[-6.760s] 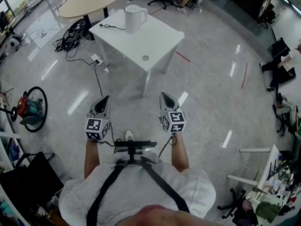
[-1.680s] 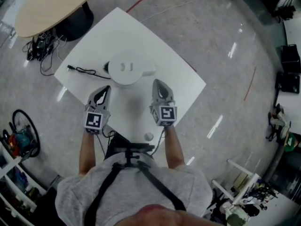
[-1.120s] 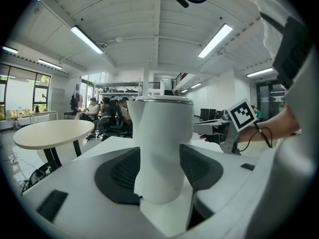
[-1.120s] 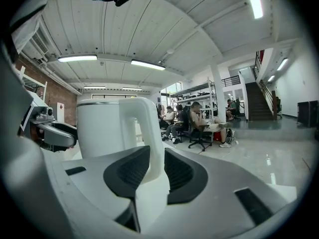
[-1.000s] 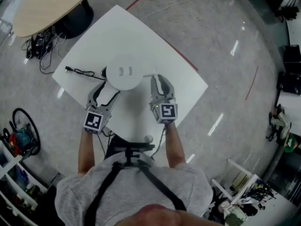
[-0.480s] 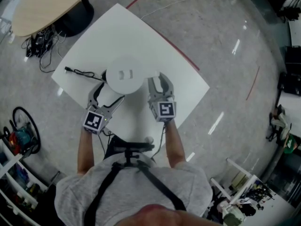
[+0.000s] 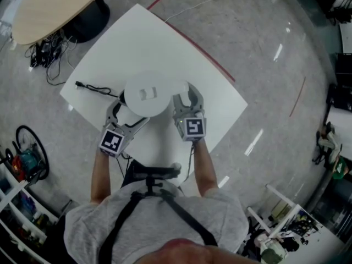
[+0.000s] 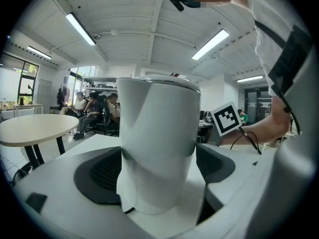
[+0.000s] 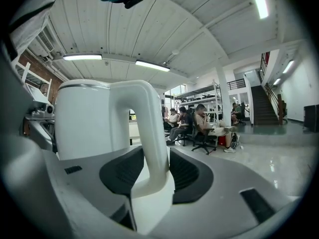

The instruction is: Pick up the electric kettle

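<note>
On the bench (image 7: 143, 37), fingers are being opened: left gripper (image 7: 130, 113) round the kettle (image 7: 146, 94) body, right gripper (image 7: 187, 97) round its handle (image 9: 149, 133); nothing pinched yet

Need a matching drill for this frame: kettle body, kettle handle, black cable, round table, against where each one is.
1. kettle body
2. kettle handle
3. black cable
4. round table

a. flat on the white table, beside the kettle body
b. between the right gripper's jaws
c. on the floor beyond the white table
d. between the left gripper's jaws

Pairs: 1-d, 2-b, 3-a, 4-c. Both grippers' jaws are opening.
</note>
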